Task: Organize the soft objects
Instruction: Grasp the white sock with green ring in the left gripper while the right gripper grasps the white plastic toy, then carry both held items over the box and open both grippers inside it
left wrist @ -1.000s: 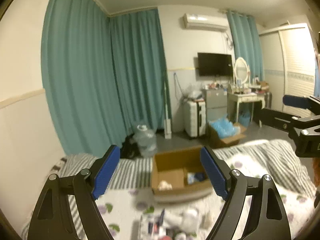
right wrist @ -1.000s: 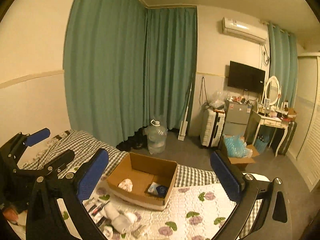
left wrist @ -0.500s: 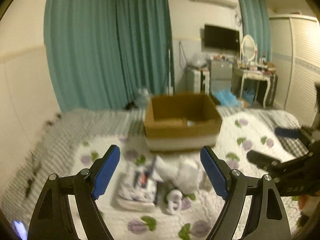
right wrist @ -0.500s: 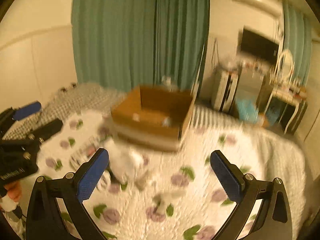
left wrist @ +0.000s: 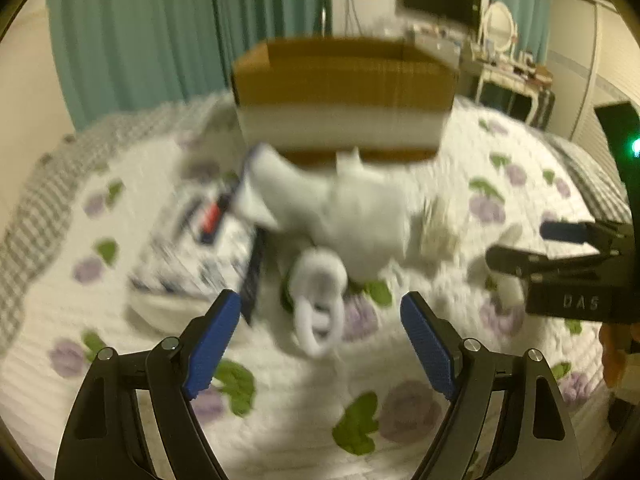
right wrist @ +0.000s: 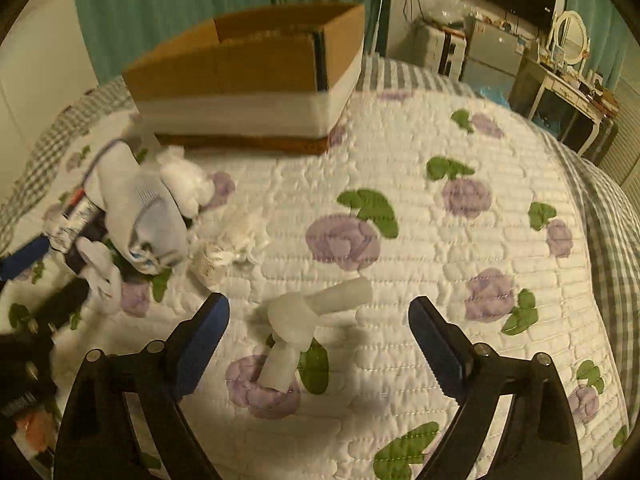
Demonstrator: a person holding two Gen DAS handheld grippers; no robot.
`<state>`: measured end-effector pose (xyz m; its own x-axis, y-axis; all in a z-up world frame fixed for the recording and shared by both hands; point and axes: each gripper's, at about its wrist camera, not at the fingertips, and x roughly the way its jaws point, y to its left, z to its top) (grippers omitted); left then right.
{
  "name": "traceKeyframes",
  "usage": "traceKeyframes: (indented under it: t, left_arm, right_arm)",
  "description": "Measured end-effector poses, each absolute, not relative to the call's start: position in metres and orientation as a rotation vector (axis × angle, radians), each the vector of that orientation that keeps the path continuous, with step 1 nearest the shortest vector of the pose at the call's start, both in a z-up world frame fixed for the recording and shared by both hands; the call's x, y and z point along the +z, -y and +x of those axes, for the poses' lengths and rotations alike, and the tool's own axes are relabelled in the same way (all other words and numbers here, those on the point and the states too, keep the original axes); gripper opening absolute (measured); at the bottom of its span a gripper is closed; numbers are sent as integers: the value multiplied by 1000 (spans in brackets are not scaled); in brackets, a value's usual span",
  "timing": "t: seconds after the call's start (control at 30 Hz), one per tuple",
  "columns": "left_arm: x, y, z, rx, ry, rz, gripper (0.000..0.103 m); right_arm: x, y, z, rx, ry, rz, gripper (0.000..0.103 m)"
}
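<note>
In the right wrist view, a knotted white sock [right wrist: 298, 326] lies on the floral quilt [right wrist: 460, 248] low in the frame between the wide-spread fingers [right wrist: 434, 344] of the right gripper [right wrist: 318, 338], its long axis running lower left to upper right, while the left gripper [left wrist: 320, 336] gapes wide below a blurred white sock pile [left wrist: 340, 216].

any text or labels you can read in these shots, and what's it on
"DAS" on the body of the right gripper, seen from the left wrist view.
Print on the patterned packet beside the white socks: too blurred to read.
Blue marking on the sock toe: not legible.
Cardboard box: no readable text.
</note>
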<state>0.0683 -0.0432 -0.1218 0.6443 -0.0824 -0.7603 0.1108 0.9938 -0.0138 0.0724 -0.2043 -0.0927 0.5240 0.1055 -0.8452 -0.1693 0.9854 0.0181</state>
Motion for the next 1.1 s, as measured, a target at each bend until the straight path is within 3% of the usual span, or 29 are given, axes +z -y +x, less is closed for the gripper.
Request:
traceKeyframes:
  t: [0.1,0.3,0.63,0.7,0.8,0.87,0.93,1.1]
  left_arm:
    - [-128,46,67,-120,-845,80,84]
    - [-132,47,62,-193,-856,42,81]
    - [-142,43,83,-163,-892,39,80]
    - [-146,33,95,-149,-914,-1,66]
    - [-156,21,108,-149,-956,-59,53]
    - [-159,18,109,-156,-962,-79,51]
    - [-157,21,107,-171,-951,-58,38]
    - [-152,24,98,-176,-927,-35,32]
  right_arm:
    - [-104,201,77,153,-1050,-80,82]
    - [-117,203,92,142,-1100,-42,52]
    - [-112,205,88,146,-1072,-33,47]
    - [-110,200,86,153,-1068,-30,46]
    - [-109,200,87,158,-1067,-28,45]
    - [-109,199,85,160,-1064,-30,43]
    - [-109,199,83,164,-1062,-29,36]
    - [-103,199,78,193,-1044,-6,28]
